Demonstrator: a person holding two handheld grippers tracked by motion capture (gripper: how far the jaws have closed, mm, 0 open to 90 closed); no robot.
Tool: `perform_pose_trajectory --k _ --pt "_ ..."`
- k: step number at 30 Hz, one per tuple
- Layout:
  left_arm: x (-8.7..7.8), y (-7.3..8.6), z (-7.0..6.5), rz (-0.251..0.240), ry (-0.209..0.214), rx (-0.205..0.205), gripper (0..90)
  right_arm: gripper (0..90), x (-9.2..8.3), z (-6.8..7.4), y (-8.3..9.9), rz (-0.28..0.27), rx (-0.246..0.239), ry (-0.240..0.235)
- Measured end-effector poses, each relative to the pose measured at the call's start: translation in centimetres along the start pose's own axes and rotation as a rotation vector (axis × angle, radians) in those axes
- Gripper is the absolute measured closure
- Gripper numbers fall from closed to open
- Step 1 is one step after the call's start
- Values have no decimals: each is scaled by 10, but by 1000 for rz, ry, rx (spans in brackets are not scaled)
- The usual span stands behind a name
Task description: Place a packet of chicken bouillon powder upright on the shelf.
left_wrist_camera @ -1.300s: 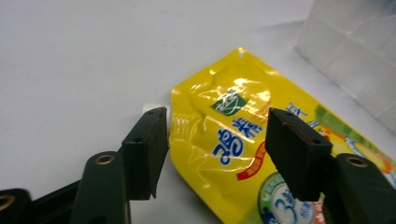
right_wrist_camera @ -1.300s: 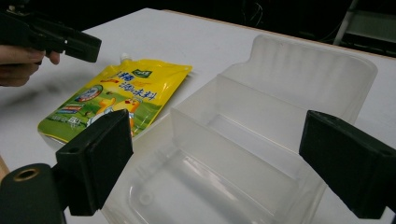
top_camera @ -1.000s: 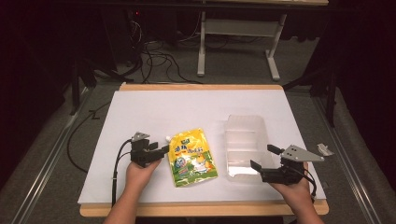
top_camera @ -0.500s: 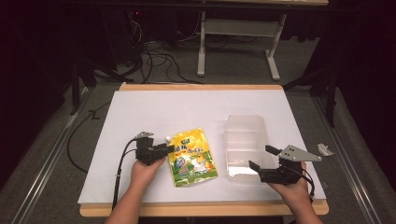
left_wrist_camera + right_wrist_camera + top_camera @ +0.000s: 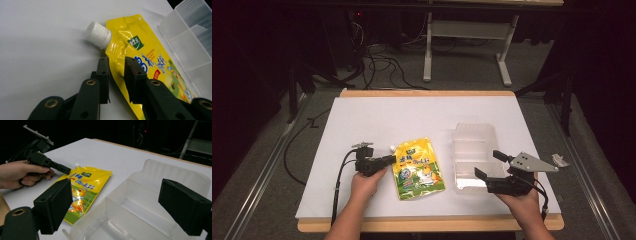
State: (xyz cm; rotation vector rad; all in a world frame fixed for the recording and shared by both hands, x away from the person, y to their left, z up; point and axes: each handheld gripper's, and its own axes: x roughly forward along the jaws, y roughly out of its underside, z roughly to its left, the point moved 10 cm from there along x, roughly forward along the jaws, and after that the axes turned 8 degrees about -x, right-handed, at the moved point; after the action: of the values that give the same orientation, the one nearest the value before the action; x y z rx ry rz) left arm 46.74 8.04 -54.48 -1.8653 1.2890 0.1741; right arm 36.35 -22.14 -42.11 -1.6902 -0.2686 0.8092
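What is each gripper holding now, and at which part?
The left gripper has been closing over the yellow pouch's edge below its cap; a firm hold cannot be told. The right gripper holds nothing.

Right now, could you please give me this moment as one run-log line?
left gripper: jaws just closing around pouch edge, gap remains | right gripper: open, at container | table
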Motion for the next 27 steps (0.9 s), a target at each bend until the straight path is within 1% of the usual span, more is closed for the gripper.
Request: perform_pose_trajectory --k 2,4,5,6,7,8,9,11,15,17,20,25,27 --pt "0 0 0 0 -4 11 796 134 -1 -1 0 -5 -1 1" --pt "-2 0 -2 -14 -18 37 835 136 0 -2 3 -1 5 2" --pt "-3 0 -2 -28 -23 44 866 140 0 -3 6 7 11 4" --pt "-4 -1 -3 -38 -24 52 891 144 0 -4 8 9 6 4" --pt "-4 -1 -3 -42 -27 64 900 146 0 -5 10 12 11 3" --pt "-4 -1 -4 -46 -28 72 900 149 -1 -5 12 14 11 5" --pt "-3 0 -6 -39 -26 82 900 151 -2 -6 13 16 19 6" --pt "-3 1 -7 -40 -41 113 900 151 -1 -7 15 19 17 7" --pt "-4 3 -11 -46 -52 141 900 154 -1 -6 16 28 15 12" --pt "-4 3 -13 -51 -55 144 900 155 -1 -6 16 27 7 15" --pt "-7 1 -14 -71 -65 145 900 156 -3 -7 17 27 11 15" --pt "-7 -2 -9 -86 -84 115 900 157 -3 -7 18 29 3 16" --pt "-6 -3 -8 -82 -79 95 900 157 -2 -7 19 35 5 17"
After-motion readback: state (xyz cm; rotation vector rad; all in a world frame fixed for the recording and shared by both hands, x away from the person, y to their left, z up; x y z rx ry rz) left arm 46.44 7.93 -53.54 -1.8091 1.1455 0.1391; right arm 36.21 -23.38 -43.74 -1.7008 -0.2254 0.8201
